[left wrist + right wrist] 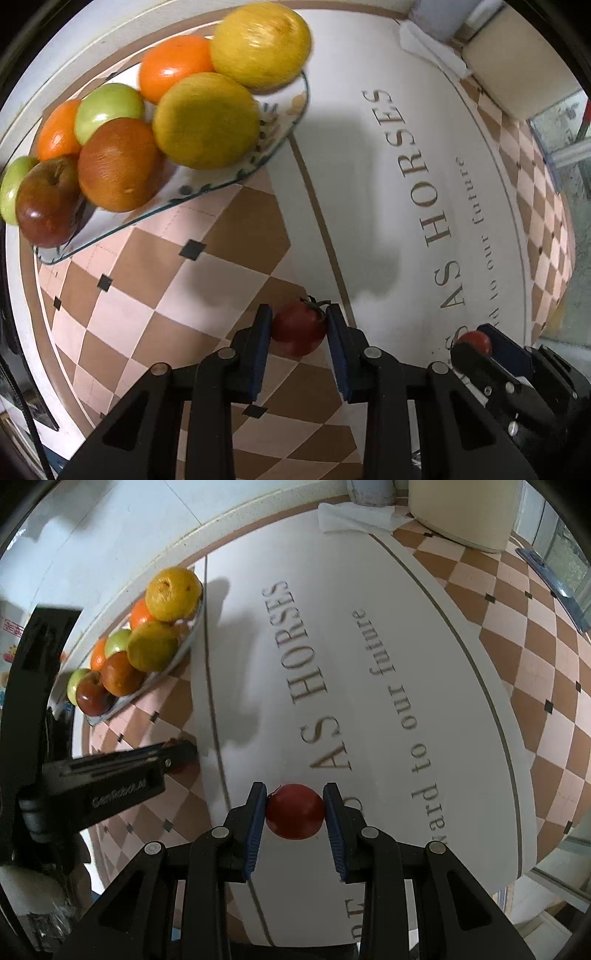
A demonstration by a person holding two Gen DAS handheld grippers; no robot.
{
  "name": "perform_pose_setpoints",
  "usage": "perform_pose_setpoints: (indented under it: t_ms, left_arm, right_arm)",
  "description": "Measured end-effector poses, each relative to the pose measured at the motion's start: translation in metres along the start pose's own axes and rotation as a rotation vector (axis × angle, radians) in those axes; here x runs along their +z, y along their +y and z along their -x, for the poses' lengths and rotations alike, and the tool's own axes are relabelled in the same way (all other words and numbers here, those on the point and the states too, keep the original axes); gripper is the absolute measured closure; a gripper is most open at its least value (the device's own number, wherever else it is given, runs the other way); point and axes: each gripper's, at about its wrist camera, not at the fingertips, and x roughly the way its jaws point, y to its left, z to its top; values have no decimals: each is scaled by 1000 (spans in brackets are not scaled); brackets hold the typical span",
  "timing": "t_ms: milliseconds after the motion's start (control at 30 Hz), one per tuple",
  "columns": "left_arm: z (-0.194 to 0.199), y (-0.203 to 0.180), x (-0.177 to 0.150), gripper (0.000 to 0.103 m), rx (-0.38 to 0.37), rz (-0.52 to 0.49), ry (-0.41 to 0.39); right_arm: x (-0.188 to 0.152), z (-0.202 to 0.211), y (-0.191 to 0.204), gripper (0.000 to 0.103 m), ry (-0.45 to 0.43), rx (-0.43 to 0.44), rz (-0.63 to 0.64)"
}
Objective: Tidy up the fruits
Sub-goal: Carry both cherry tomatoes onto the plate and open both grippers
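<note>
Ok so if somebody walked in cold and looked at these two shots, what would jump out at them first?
Probably the plate heaped with oranges, apples and yellow citrus, at the far left of the checkered tablecloth. Next, each gripper is shut on a small red fruit: the left gripper on a tomato over the checks, the right gripper on a red fruit over the white panel lettered "AS HORSES".

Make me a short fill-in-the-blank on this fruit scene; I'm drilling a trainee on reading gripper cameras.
1. Each gripper, the left gripper and the right gripper, is shut on a small ____ tomato.
2. The plate of fruit holds two ____ apples beside one red apple.
3. The large printed word on the tablecloth reads ____.
4. The fruit at the far end of the plate, the citrus, is ____ in colour.

Missing words: red; green; HORSES; yellow
</note>
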Motion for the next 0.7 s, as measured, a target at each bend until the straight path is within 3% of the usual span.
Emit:
perform_pose_setpoints:
  t_ms: [267,400,600,700]
  left_arm:
    - [61,72,-2,76,-123,194,-92]
    - [95,112,-14,76,-144,296,-163]
    - [108,166,-14,76,-175,474,-217]
    - [106,193,-14,76,-204,552,-222]
  right_arm:
    - [37,3,36,69,2,160,11]
    - [52,-7,68,69,31,264,18]
    - [71,-47,126,69,112,424,8]
    - [73,-62,152,69,132,443,29]
